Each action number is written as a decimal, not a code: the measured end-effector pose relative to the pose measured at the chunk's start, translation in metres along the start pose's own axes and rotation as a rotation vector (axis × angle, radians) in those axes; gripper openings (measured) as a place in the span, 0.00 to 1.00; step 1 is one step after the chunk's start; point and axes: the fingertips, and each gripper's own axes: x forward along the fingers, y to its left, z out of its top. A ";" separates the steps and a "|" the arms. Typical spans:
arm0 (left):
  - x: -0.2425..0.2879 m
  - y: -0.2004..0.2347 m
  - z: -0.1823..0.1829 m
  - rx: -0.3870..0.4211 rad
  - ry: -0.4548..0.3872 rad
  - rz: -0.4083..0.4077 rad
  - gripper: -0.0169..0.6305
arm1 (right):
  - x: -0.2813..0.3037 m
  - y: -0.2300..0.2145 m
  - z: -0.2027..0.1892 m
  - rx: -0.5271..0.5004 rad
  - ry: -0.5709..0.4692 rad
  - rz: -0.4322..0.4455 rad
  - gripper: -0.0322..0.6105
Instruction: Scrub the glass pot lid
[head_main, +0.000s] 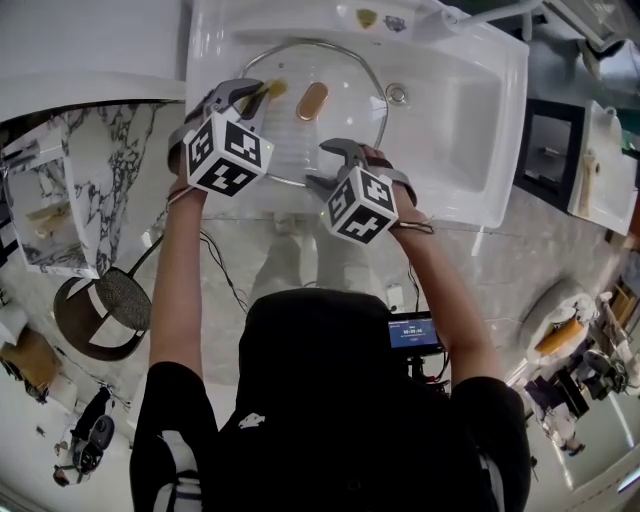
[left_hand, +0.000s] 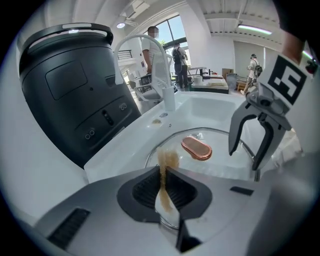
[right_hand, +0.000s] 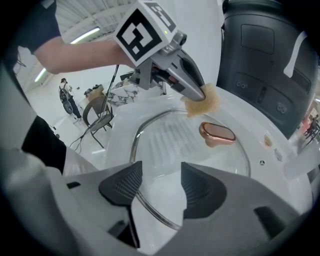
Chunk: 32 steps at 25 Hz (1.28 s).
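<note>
The glass pot lid (head_main: 345, 125) lies flat in the white sink (head_main: 470, 120), its copper handle (head_main: 311, 100) facing up. My left gripper (head_main: 258, 97) is shut on a tan scrub pad (head_main: 275, 88) at the lid's far left edge; in the left gripper view the pad (left_hand: 165, 165) stands pinched between the jaws above the lid (left_hand: 215, 137). My right gripper (head_main: 318, 166) is open at the lid's near rim. In the right gripper view the jaws (right_hand: 161, 177) straddle the metal rim (right_hand: 150, 212), and the left gripper's pad (right_hand: 202, 104) rests by the handle (right_hand: 217, 134).
A white faucet (left_hand: 161, 65) rises at the sink's back, and a drain (head_main: 397, 95) sits right of the lid. A large black appliance (left_hand: 70, 90) stands beside the sink. A marble counter (head_main: 90, 170) and a round stool (head_main: 100, 315) lie to the left. People stand far off.
</note>
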 end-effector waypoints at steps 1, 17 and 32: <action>0.002 0.001 0.000 0.007 0.003 0.001 0.06 | 0.000 0.000 0.000 -0.001 -0.001 0.001 0.41; 0.034 0.003 -0.003 0.146 0.077 0.000 0.06 | 0.001 0.001 0.000 -0.004 -0.007 -0.006 0.41; 0.054 -0.013 -0.020 0.338 0.194 -0.041 0.06 | 0.001 0.001 0.000 -0.004 0.001 -0.008 0.41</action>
